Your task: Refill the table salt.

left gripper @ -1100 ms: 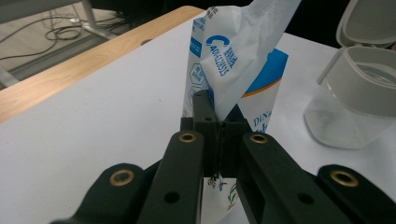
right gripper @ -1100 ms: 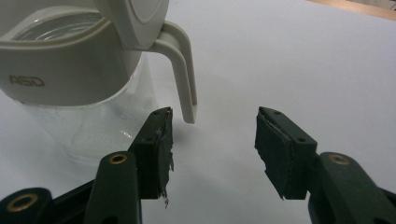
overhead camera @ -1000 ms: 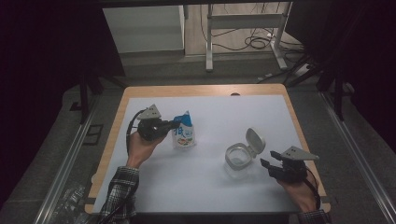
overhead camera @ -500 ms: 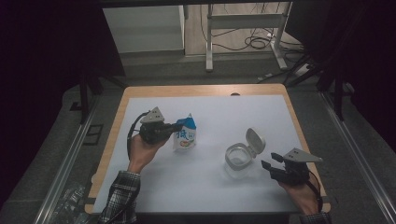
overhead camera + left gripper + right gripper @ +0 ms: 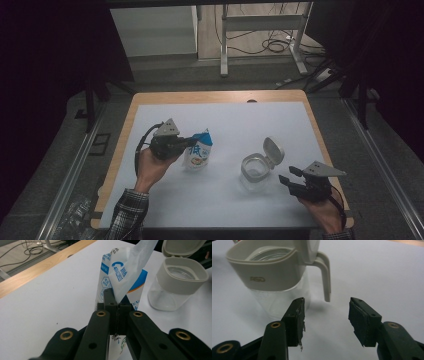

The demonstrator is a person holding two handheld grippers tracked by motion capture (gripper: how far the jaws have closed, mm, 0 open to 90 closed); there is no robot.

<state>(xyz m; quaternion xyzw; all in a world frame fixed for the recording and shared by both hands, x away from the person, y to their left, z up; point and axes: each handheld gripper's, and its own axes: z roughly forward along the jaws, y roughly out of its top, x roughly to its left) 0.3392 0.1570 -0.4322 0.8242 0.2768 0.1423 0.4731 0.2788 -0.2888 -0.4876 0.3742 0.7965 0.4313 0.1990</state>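
Overhead forward-down — two close tool-mounted views

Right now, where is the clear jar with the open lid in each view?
High view: the jar stands right of centre on the white mat, in front of the right gripper.
Left gripper view: upper right, behind the pouch.
Right gripper view: upper left, beyond the open jaws.
Shared landmark: its raised lid.

A white mat [image 5: 230, 120] is laid over a wooden table [image 5: 215, 96] — the wood is seen as a border at the far edge & both sides. Beyond the far edge, cables [image 5: 272, 45] are coiled on the floor between metal frame legs [image 5: 224, 47] — a grey panel [image 5: 152, 30] is set far left.
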